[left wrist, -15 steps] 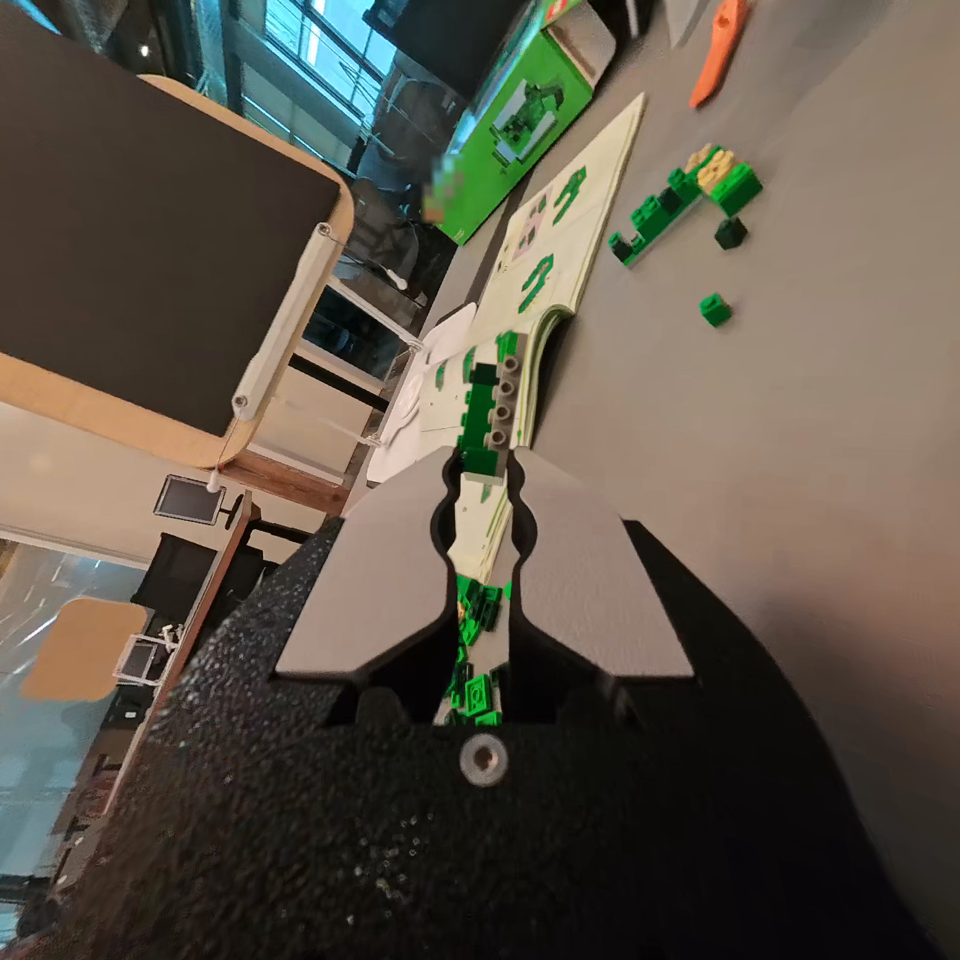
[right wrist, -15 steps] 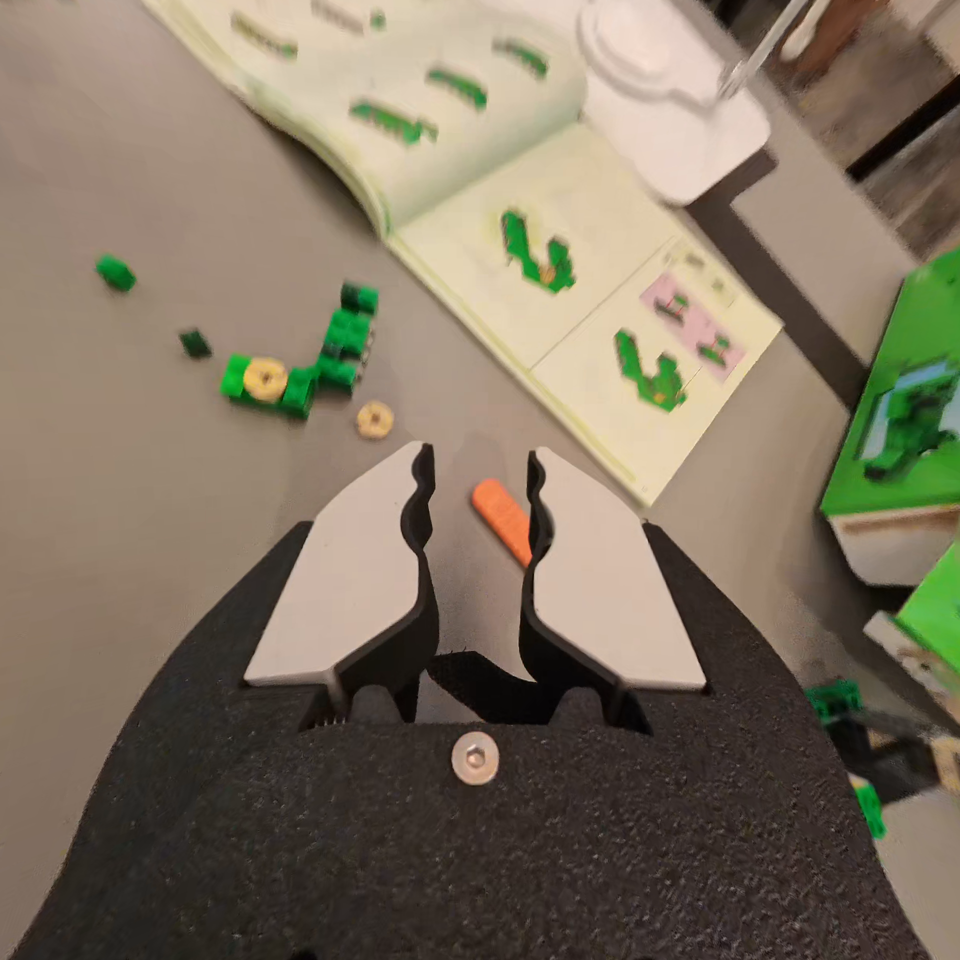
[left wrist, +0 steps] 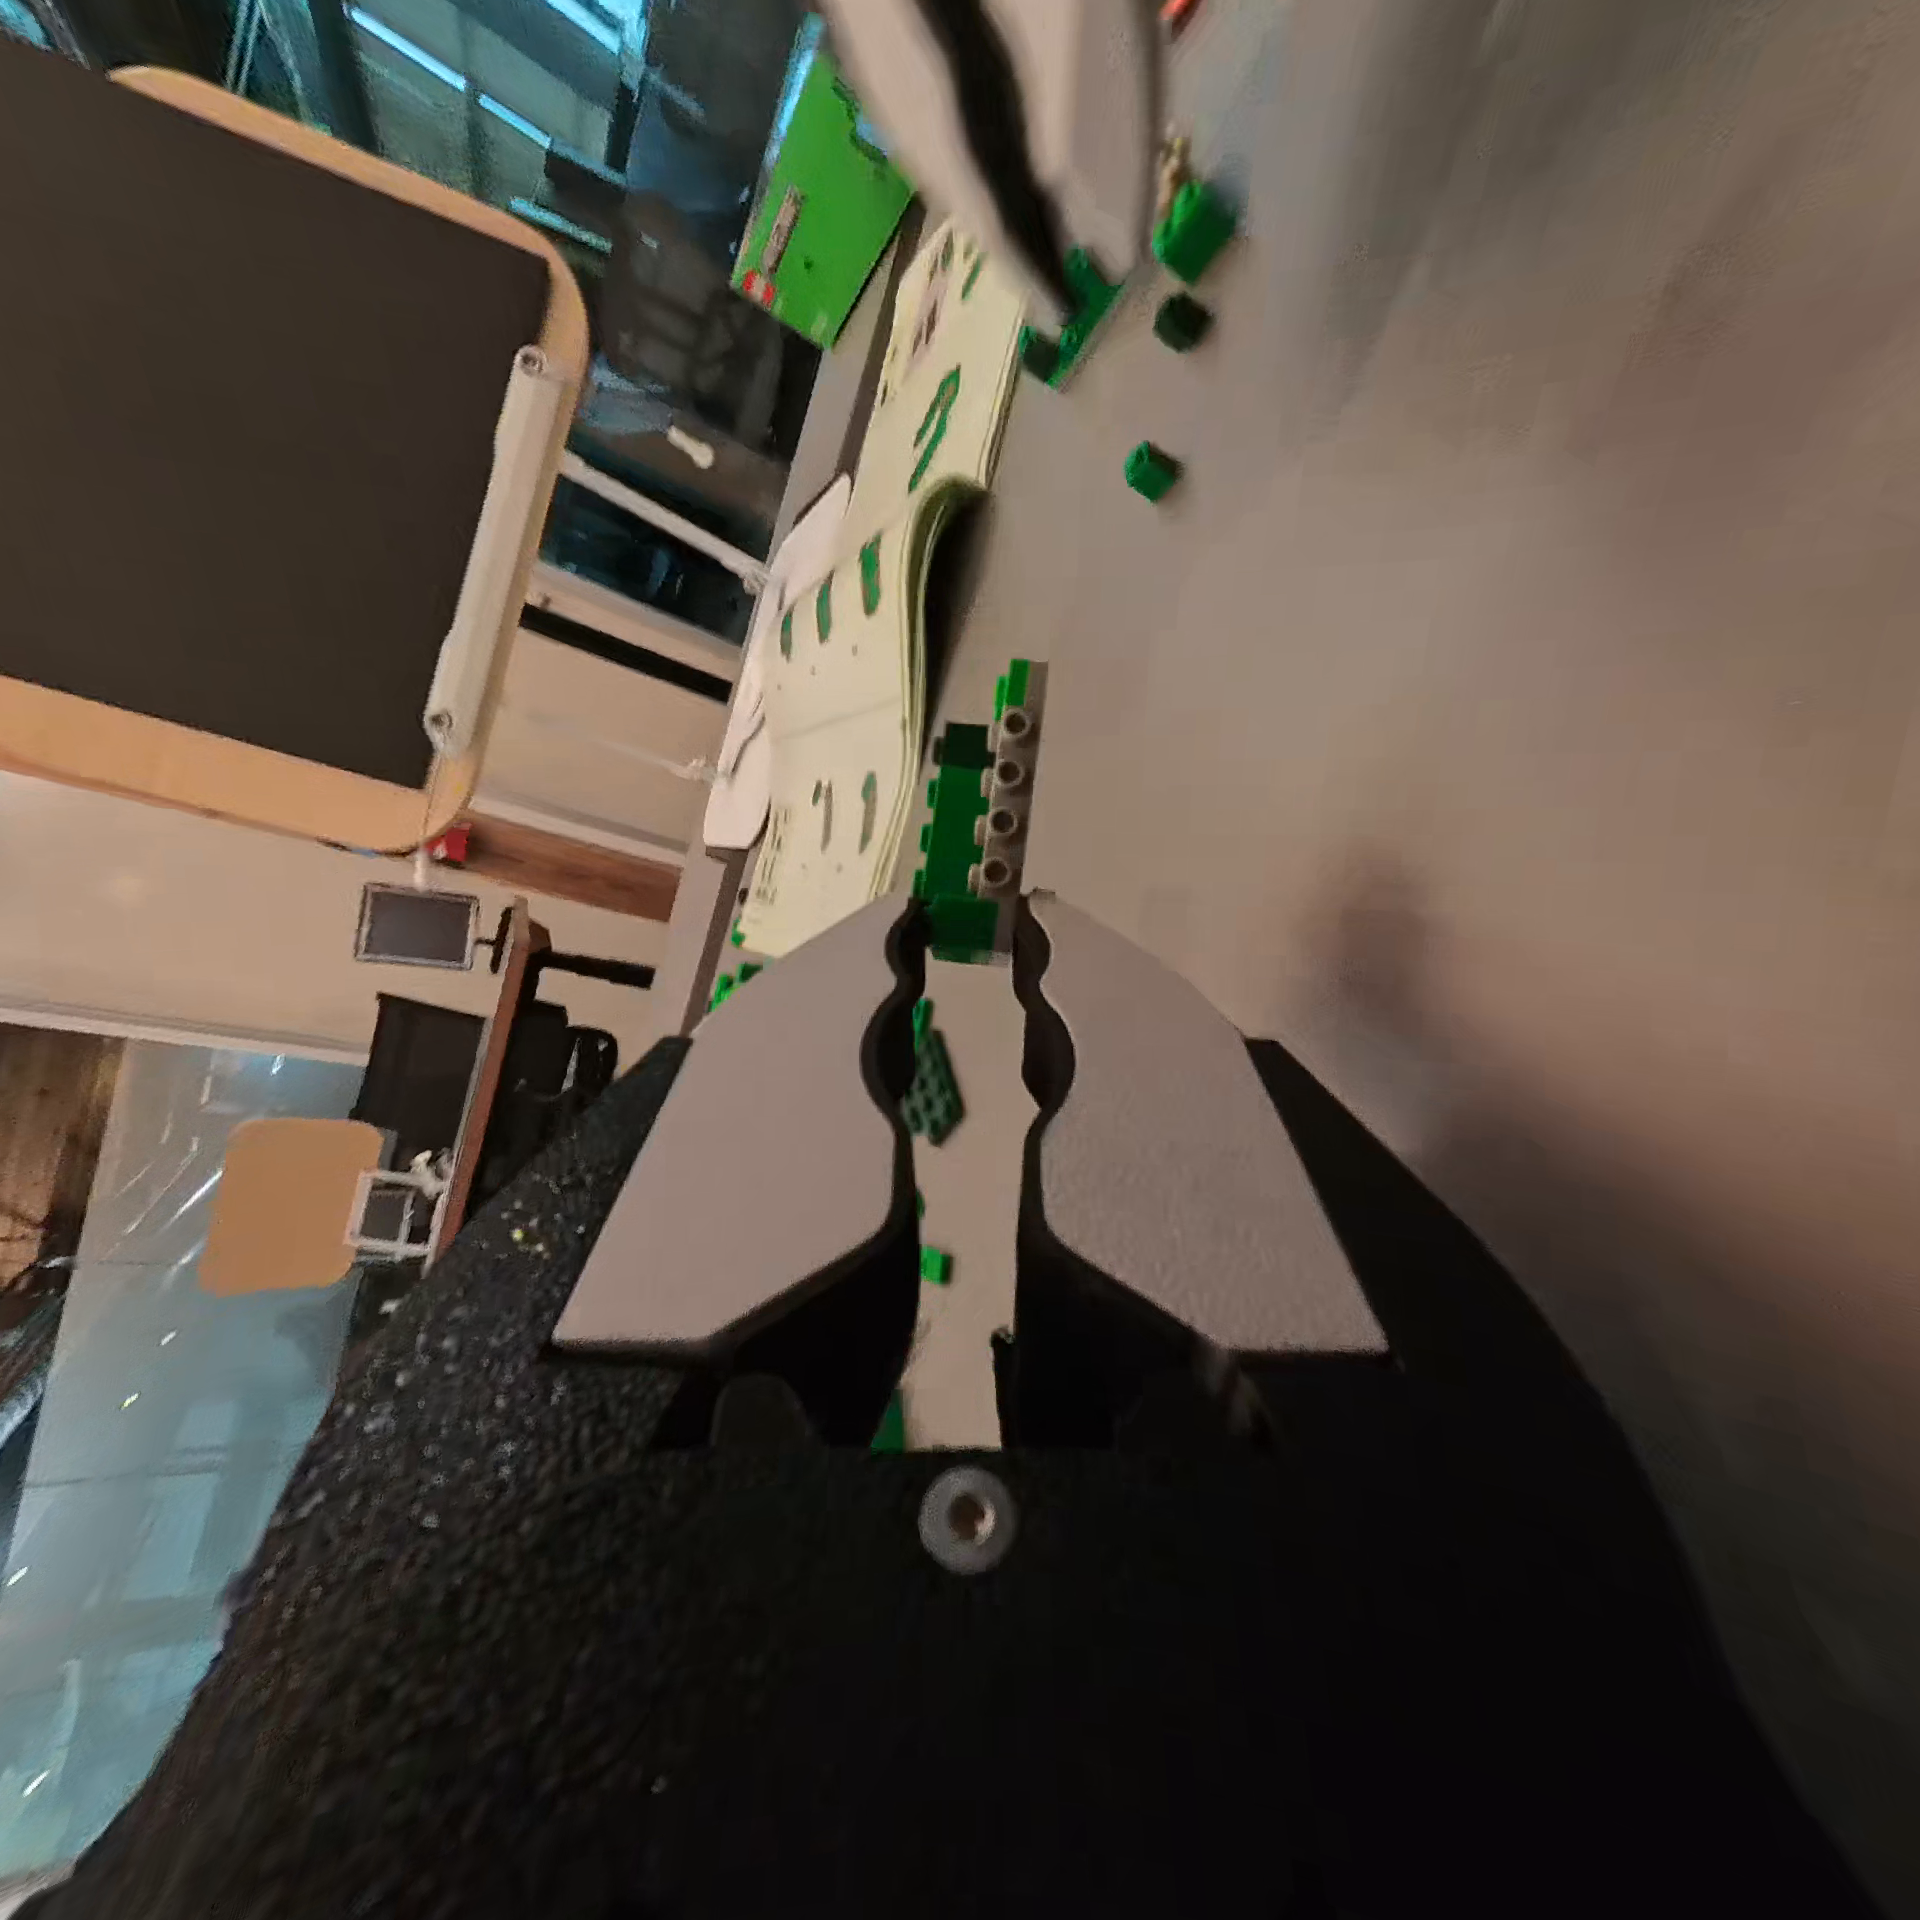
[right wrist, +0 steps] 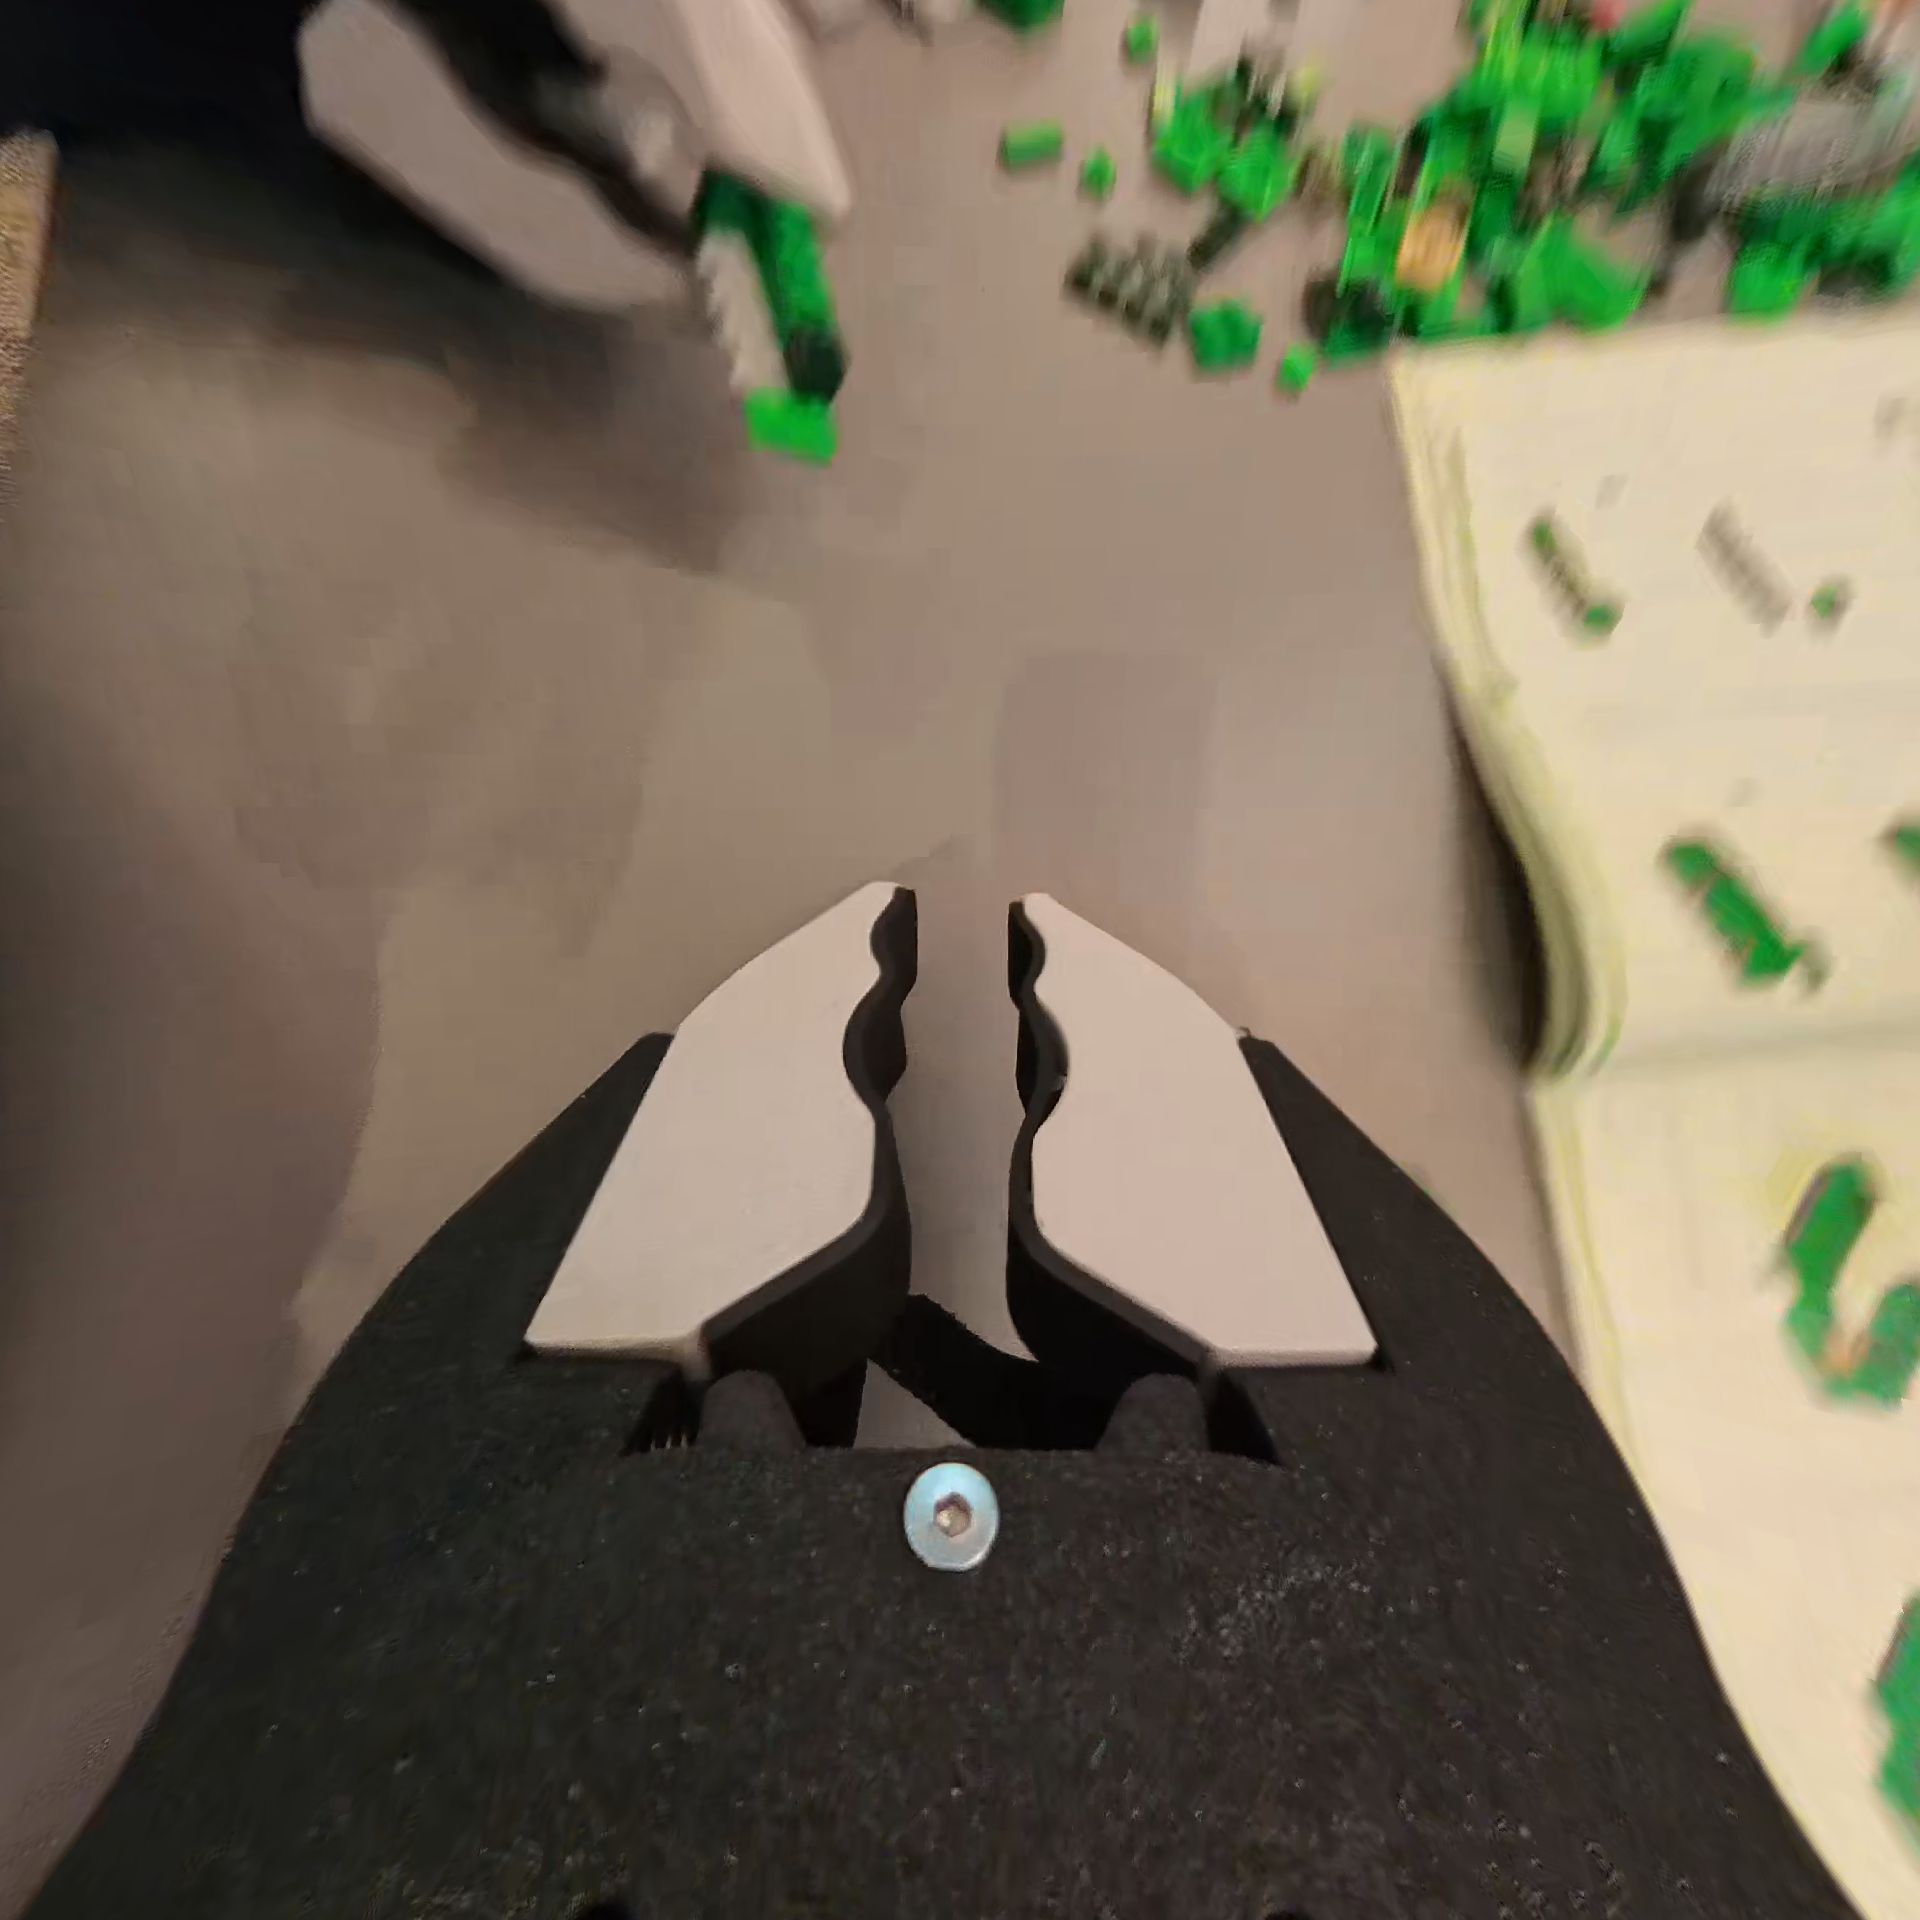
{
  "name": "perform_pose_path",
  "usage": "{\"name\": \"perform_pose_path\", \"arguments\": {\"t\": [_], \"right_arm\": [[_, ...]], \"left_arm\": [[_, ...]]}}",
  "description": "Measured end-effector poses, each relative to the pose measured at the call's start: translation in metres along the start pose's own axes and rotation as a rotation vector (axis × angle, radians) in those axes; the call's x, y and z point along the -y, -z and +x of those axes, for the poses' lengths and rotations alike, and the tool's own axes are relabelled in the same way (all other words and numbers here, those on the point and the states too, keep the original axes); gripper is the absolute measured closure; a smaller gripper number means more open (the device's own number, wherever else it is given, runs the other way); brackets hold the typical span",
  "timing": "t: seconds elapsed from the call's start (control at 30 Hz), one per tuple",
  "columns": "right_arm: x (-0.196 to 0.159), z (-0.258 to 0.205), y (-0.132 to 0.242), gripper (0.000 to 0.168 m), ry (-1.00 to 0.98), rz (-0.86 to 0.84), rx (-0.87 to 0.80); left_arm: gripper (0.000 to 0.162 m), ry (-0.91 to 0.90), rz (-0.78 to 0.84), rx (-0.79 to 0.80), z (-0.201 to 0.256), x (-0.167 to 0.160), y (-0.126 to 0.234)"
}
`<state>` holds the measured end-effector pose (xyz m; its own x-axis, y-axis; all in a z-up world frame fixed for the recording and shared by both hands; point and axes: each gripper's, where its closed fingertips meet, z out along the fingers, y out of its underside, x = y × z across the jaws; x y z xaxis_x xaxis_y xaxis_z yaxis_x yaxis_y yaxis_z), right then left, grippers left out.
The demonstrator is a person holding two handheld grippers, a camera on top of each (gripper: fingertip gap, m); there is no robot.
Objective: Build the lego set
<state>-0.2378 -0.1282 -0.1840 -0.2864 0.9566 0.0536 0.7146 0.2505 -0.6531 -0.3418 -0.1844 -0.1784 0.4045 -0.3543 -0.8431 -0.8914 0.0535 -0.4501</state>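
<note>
My left gripper (left wrist: pixel 968 914) is shut on a green and grey lego assembly (left wrist: pixel 982 805) that sticks out past its tips above the grey table (left wrist: pixel 1507 727). The right wrist view shows that same left gripper (right wrist: pixel 717 223) at the top left with the assembly (right wrist: pixel 774 301). My right gripper (right wrist: pixel 962 906) is open and empty over bare table (right wrist: pixel 623 675). It also shows blurred at the top of the left wrist view (left wrist: pixel 1023 125), near a green partial build (left wrist: pixel 1081 312). A pile of loose green bricks (right wrist: pixel 1507 208) lies at the top right.
The open instruction booklet (right wrist: pixel 1714 831) lies along the right; it also shows in the left wrist view (left wrist: pixel 862 665). A green set box (left wrist: pixel 821 229) stands behind it. Two loose green bricks (left wrist: pixel 1151 470) (left wrist: pixel 1181 320) lie on the table. A dark wood-edged board (left wrist: pixel 229 416) is at left.
My right gripper has swung round fast, from facing the orange tool and partial build to facing the left gripper and the brick pile. The left gripper shifted slightly, still holding the assembly.
</note>
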Motion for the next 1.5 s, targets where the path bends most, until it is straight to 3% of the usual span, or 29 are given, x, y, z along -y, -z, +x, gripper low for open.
{"name": "perform_pose_path", "arguments": {"t": [0.2,0.4,0.53,0.73,0.97,1.1,1.5], "right_arm": [[0.089,0.015,-0.064,0.153,0.294,0.046,0.176],[0.159,0.014,-0.127,0.147,0.533,0.039,0.335],[0.180,0.042,-0.155,0.147,0.641,-0.064,0.274],[0.174,0.123,-0.155,0.146,0.618,-0.260,0.111],[0.155,0.171,-0.157,0.148,0.584,-0.406,0.006],[0.159,0.205,-0.154,0.155,0.459,-0.402,-0.093],[0.141,0.268,-0.154,0.154,0.003,-0.458,-0.170]], "left_arm": [[0.146,-0.015,-0.085,0.090,0.000,-0.015,0.019],[0.146,-0.028,-0.098,0.070,0.004,-0.020,0.014],[0.146,-0.026,-0.100,0.085,0.001,-0.023,0.015],[0.146,0.006,-0.087,0.109,-0.005,-0.025,0.015],[0.146,0.023,-0.099,0.112,-0.006,-0.029,0.015],[0.146,0.066,-0.127,0.127,-0.010,-0.036,0.014],[0.146,0.141,-0.171,0.161,-0.018,-0.050,0.013]]}}
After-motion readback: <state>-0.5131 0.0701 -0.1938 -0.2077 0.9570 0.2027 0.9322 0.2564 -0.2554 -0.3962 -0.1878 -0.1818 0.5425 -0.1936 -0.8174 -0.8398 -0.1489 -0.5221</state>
